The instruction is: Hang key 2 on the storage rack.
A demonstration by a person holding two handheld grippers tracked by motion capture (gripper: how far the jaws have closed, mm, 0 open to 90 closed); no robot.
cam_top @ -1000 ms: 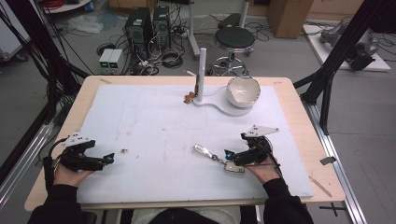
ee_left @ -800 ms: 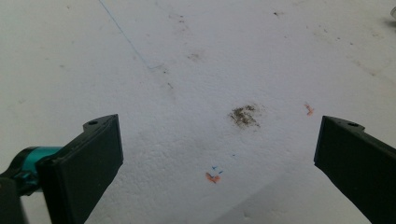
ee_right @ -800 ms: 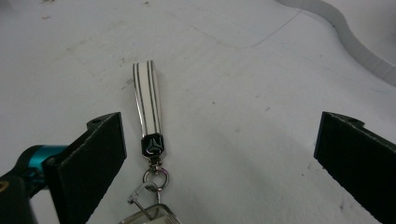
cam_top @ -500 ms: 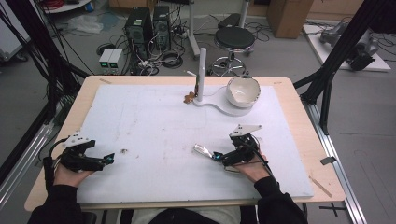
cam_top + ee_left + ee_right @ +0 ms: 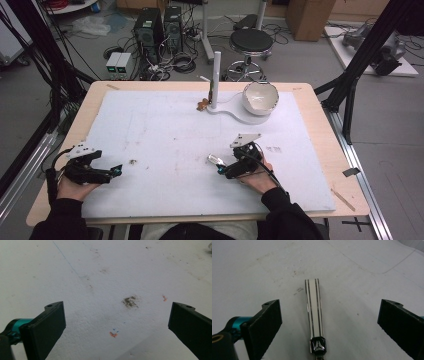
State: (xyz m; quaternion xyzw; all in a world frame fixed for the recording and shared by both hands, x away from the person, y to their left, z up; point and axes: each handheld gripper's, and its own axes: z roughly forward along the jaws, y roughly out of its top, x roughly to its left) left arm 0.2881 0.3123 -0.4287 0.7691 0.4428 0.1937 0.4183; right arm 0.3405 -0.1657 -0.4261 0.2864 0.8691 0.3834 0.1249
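Note:
A slim white handle with black stripes and a metal collar lies flat on the white board, and it also shows as a small shiny piece right of centre. My right gripper is open, one jaw on each side of the handle and neither touching it; from above, my right gripper sits just right of the piece. My left gripper rests near the board's front left, open over bare board with nothing between its jaws.
A white bowl sits on a white base at the back beside an upright white post, with brown crumbs at its foot. A dark smudge marks the white board ahead of the left gripper.
My right gripper has moved left across the board and now straddles the striped handle. The left gripper and the handle have stayed where they were.

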